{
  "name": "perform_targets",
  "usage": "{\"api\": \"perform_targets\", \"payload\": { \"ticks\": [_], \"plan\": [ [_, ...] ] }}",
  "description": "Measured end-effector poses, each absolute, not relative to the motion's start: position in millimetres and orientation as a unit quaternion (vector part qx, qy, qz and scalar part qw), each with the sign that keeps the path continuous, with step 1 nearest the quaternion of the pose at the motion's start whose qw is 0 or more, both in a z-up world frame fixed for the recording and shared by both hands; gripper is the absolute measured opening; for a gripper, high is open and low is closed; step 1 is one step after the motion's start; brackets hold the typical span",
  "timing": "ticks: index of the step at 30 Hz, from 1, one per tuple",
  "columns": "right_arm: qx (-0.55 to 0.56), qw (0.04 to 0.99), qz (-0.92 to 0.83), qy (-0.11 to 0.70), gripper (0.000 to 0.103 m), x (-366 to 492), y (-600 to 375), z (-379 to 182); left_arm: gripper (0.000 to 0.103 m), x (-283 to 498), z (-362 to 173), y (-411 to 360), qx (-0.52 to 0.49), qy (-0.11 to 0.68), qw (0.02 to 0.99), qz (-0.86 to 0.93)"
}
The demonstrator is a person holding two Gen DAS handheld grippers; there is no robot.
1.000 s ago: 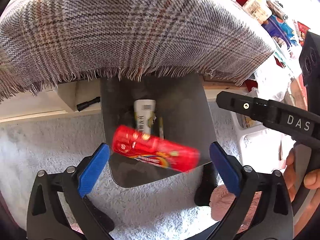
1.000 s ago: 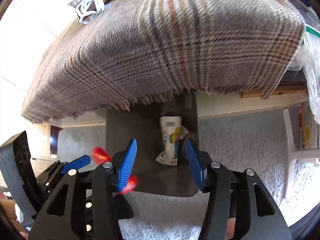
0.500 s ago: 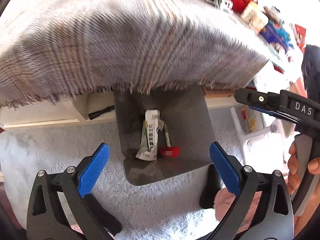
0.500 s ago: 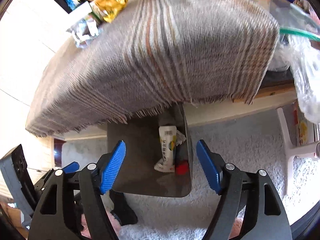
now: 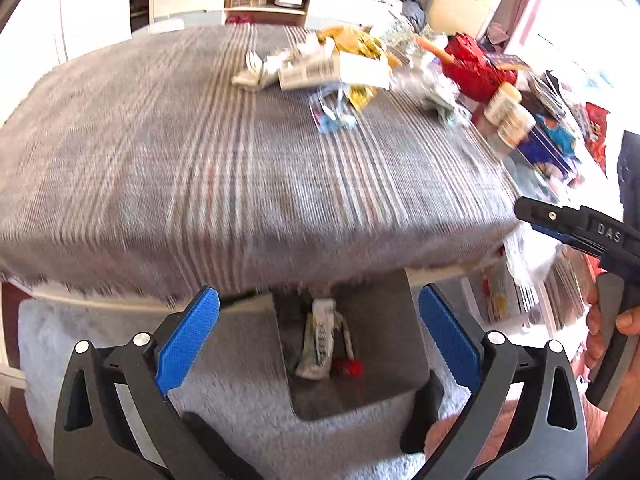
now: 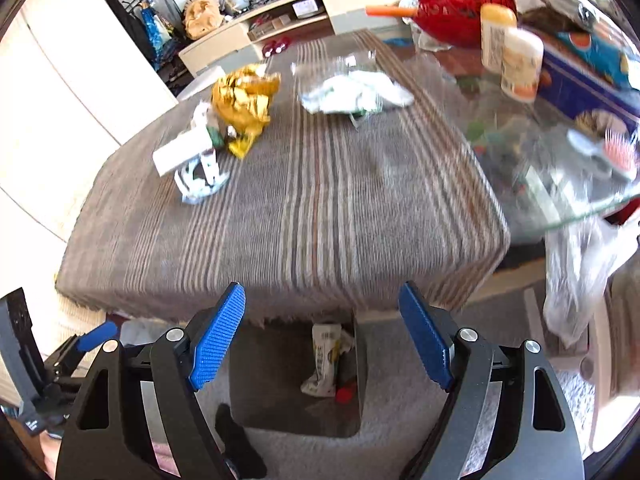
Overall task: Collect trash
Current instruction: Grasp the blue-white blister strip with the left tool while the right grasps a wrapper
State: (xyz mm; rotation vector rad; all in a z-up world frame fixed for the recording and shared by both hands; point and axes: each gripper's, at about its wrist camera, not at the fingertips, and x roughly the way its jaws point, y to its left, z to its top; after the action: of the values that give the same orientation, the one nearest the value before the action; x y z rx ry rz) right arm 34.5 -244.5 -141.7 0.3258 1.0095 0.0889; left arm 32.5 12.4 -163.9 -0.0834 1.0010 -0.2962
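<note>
Below the table's near edge, the grey bin [image 5: 372,360] sits on the pale rug with a white wrapper [image 5: 318,340] and a small red piece [image 5: 350,367] already inside. Both tongs hang above the bin with nothing between their pads: the left gripper [image 5: 320,340] stands wide apart, and the right gripper [image 6: 322,344] has its jaws opening, also empty.

The rest of the trash lies far from the bin, toward the back of the plaid cloth [image 6: 304,208]: a yellow crumpled bag [image 6: 244,100], a white box [image 6: 182,152] with scraps beside it, and a pale plastic wad [image 6: 356,94].

The risks lie on the table. Right of the cloth, jars [image 6: 520,64] and a red basket [image 6: 460,8] stand on bare glass close to the plastic wad; a wide reach there could knock them or pick up something that is not trash. Crumpled foil and thin plastic may slip from the pads on the way to the bin, whose mouth is partly tucked under the cloth's fringe, so a drop released too early would land on the cloth or the rug.
</note>
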Motion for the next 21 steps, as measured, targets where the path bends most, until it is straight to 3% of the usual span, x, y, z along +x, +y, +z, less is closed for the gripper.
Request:
{"api": "perform_targets", "payload": {
  "ticks": [13, 21],
  "plan": [
    [0.154, 0.869, -0.008, 0.469, 0.079, 118.0, -283.6, -146.2, 0.092, 117.5, -157.0, -13.3, -0.019, 0.463, 0.876, -0.137],
    [0.139, 0.884, -0.03, 0.445, 0.033, 157.4, -295.2, -162.6, 0.059, 160.7, -174.0, -22.9, -0.023, 0.474, 0.869, -0.141]
  ]
}}
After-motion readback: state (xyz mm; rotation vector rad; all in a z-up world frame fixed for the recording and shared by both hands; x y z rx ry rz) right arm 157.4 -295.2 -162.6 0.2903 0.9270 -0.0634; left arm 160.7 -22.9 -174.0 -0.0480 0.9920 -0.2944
